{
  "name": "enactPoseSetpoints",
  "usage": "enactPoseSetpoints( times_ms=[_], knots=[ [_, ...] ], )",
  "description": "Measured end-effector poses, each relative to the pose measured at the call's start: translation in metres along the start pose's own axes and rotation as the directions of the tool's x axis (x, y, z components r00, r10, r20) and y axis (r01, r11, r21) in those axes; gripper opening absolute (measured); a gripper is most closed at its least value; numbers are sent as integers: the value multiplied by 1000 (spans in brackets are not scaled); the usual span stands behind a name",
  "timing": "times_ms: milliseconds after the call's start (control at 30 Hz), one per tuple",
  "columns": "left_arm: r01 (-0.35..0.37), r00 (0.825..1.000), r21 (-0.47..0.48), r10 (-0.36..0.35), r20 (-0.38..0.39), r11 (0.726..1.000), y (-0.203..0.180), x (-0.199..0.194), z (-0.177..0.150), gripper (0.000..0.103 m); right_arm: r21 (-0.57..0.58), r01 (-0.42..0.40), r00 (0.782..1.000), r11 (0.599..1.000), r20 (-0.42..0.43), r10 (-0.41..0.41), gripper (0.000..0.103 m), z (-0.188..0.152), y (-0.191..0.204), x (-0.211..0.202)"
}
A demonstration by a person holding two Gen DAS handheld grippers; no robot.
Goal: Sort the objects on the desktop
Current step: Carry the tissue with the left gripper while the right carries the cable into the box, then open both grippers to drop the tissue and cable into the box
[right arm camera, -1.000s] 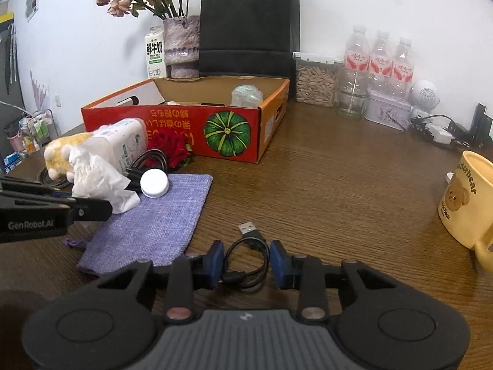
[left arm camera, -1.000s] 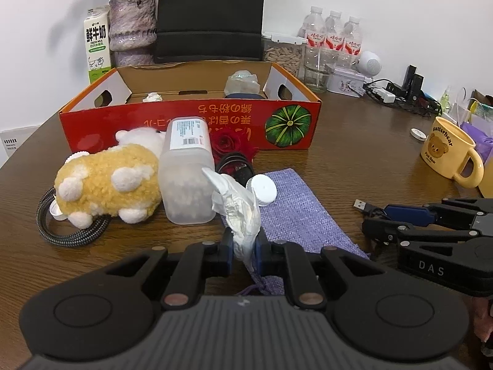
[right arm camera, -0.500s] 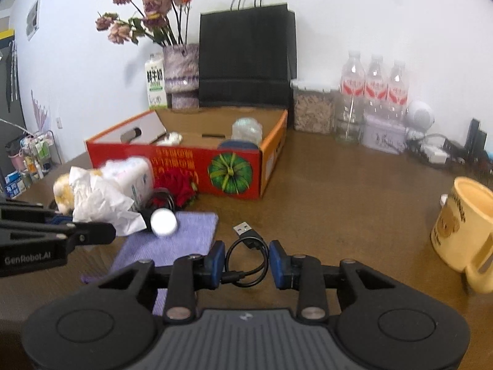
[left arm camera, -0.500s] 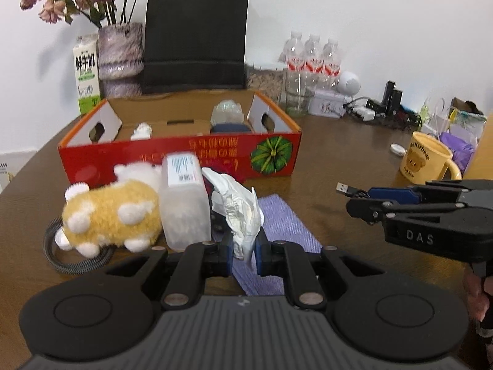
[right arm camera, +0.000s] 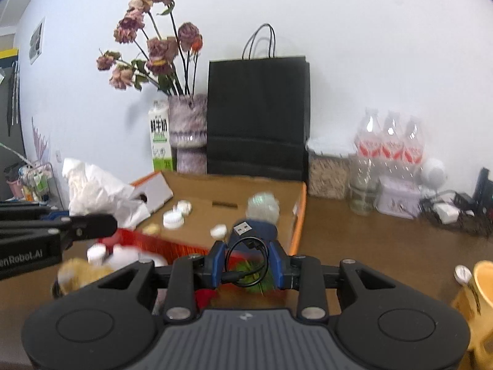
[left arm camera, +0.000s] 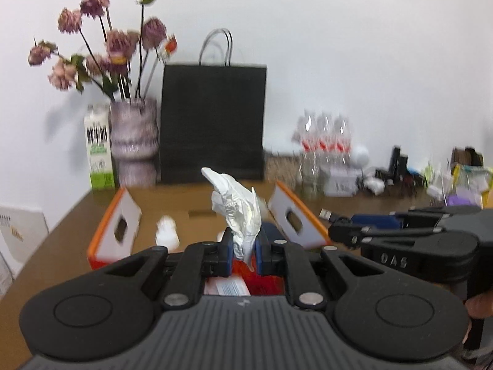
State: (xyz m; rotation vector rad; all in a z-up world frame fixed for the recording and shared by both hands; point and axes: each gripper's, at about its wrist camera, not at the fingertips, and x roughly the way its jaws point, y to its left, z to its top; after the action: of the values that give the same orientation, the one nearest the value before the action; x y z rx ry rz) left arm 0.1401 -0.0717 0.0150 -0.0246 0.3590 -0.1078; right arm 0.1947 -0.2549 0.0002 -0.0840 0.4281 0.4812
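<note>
Lift done on both sides: a second ago I had both loads low at the worktop, now they hang at the cardboard box (right arm camera: 234,191), so drop-off comes next. Left gripper (left arm camera: 243,251) jaws clenched on crumpled tissue (left arm camera: 238,206). Right gripper (right arm camera: 246,260) jaws part closed, grasping coiled USB cable (right arm camera: 245,248).

- A plain white wall (right arm camera: 354,46) runs behind the brown wooden table (right arm camera: 385,246)
- Against the wall stand a black paper bag (right arm camera: 257,117), a vase of dried pink flowers (right arm camera: 187,132) and a milk carton (right arm camera: 160,140)
- Three water bottles (right arm camera: 389,148) stand to the right
- Light is even and soft; a small picture (right arm camera: 36,41) hangs far left
</note>
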Motion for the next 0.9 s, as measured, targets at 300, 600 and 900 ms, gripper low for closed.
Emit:
enactPoseSetpoints(
  times_ms=[300,600,900],
  knots=[
    [-36,999,-37,37,39,999,52,47,34,14,19,8,999,1000,33,-9,30,45,28,65],
    [-103,994,-126,98,-46,987,107,113,38,14,78,-19,999,997,-25,21,30,63,39,144],
    [-87,963,-146,46,-264,985,133,160,16,14,16,-17,989,1000,-147,19,30,43,48,187]
  ],
)
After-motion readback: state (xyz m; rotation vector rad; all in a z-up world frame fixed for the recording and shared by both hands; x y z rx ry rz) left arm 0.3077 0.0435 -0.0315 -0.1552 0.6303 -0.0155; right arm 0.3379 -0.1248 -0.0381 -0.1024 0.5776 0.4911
